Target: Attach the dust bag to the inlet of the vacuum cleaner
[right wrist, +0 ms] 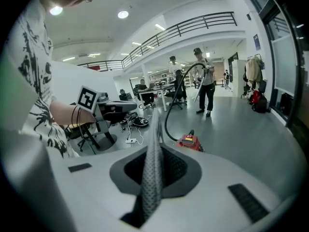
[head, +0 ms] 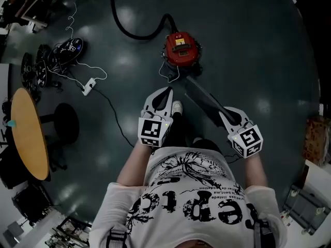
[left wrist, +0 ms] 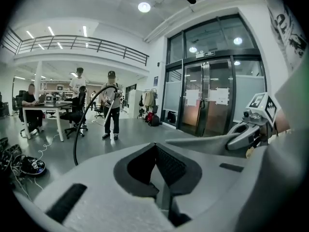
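Dust bag (head: pixel 203 99), seemingly thin, light, floppy fabric, sits pinched at one end by the right gripper (head: pixel 231 119), near the red vacuum cleaner (head: pixel 181 48); left gripper (head: pixel 166 93) clenched, empty.

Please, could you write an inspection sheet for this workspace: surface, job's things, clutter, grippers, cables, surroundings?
Surface: dark glossy floor; no bench in use.
Job's things: red vacuum on the floor ahead of the person; bag held in the air, not yet at the vacuum.
Clutter: pile of black gear on the floor at the left.
Grippers: left gripper shut, empty; right gripper shut on the bag.
Cables: black hose leaves the vacuum; black cable runs from a power strip towards the person.
Surroundings: round table at the left; people and glass doors beyond.
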